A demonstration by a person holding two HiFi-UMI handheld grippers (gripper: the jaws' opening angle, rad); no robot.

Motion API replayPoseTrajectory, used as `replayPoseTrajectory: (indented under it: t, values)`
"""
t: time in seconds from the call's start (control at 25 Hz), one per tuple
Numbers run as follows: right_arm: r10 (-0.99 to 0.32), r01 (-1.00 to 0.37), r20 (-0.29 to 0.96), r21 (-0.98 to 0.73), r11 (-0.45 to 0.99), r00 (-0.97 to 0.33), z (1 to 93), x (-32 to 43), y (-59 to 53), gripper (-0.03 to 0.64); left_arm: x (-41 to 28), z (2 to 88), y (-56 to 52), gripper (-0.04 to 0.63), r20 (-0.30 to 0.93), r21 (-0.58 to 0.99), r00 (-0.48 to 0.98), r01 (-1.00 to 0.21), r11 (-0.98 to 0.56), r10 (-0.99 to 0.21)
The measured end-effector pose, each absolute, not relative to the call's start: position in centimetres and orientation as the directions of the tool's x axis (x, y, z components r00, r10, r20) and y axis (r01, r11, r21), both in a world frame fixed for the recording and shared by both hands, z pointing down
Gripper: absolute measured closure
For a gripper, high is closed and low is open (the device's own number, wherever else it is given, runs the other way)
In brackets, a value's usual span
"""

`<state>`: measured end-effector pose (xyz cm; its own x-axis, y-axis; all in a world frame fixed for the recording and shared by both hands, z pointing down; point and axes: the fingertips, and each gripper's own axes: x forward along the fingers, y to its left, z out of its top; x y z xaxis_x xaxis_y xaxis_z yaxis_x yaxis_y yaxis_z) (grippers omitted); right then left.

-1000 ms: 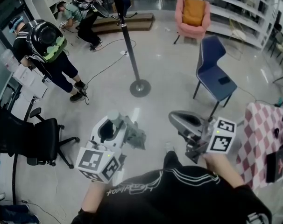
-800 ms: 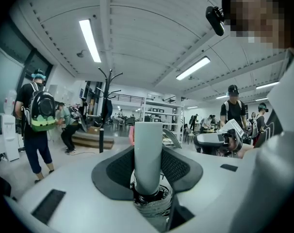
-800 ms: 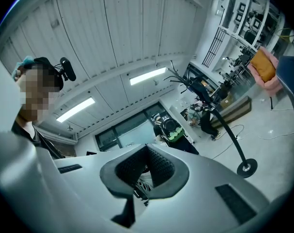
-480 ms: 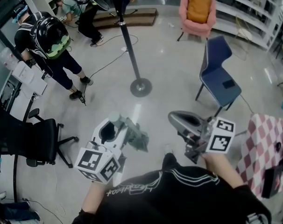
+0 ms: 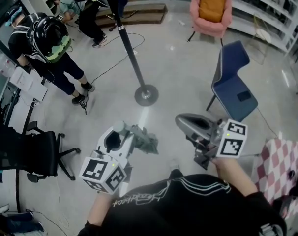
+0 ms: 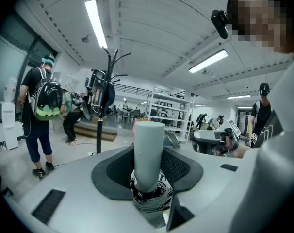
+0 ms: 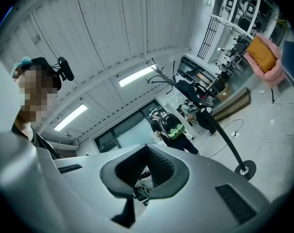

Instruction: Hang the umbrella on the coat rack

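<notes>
My left gripper (image 5: 119, 131) is shut on the pale grey handle (image 6: 149, 152) of a folded grey-green umbrella (image 5: 143, 140), whose bundle sticks out to the right of the jaws. My right gripper (image 5: 184, 124) is shut with nothing between its jaws, level with the left one and apart from the umbrella. The black coat rack (image 5: 131, 53) stands ahead on a round base (image 5: 146, 95), with a dark garment at its top. Its hooked top shows in the left gripper view as coat rack (image 6: 104, 96) and slanted in the right gripper view as coat rack (image 7: 220, 127).
A blue chair (image 5: 233, 82) stands right of the rack and a pink armchair (image 5: 211, 9) behind it. A black office chair (image 5: 33, 151) is at the left, a checked table (image 5: 279, 163) at the right. Two people (image 5: 48, 48) work at the back left; a cable (image 5: 114, 65) crosses the floor.
The view has shifted across the floor: the checked table slid toward the right edge and the chairs drifted. Both grippers keep their place before me, and the umbrella stays held.
</notes>
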<state>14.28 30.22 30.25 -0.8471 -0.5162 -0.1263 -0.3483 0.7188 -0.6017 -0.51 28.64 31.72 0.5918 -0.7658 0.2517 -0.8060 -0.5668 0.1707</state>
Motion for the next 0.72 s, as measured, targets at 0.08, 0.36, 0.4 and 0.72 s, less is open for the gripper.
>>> replayPoseTrajectory:
  t: [0.08, 0.36, 0.4, 0.72]
  values:
    - [-0.513, -0.344, -0.125, -0.606, 0.717, -0.849, 29.8, 15.7, 27.9, 0.604, 0.9, 31.4, 26.4, 0.440, 0.257, 0.178, 0.587, -0.809, -0.560, -0.768]
    - [-0.483, -0.322, -0.138, -0.584, 0.745, -0.865, 29.0, 17.7, 24.2, 0.604, 3.1, 29.5, 22.7, 0.440, 0.223, 0.163, 0.575, -0.818, -0.552, -0.787]
    - [-0.477, -0.319, -0.142, -0.579, 0.751, -0.867, 29.0, 17.8, 24.1, 0.604, 3.2, 29.2, 22.5, 0.440, 0.215, 0.156, 0.573, -0.819, -0.552, -0.790]
    - [-0.444, -0.293, -0.147, -0.566, 0.771, -0.884, 29.7, 17.2, 22.7, 0.604, 2.1, 28.4, 21.5, 0.440, 0.193, 0.133, 0.544, -0.839, -0.527, -0.817]
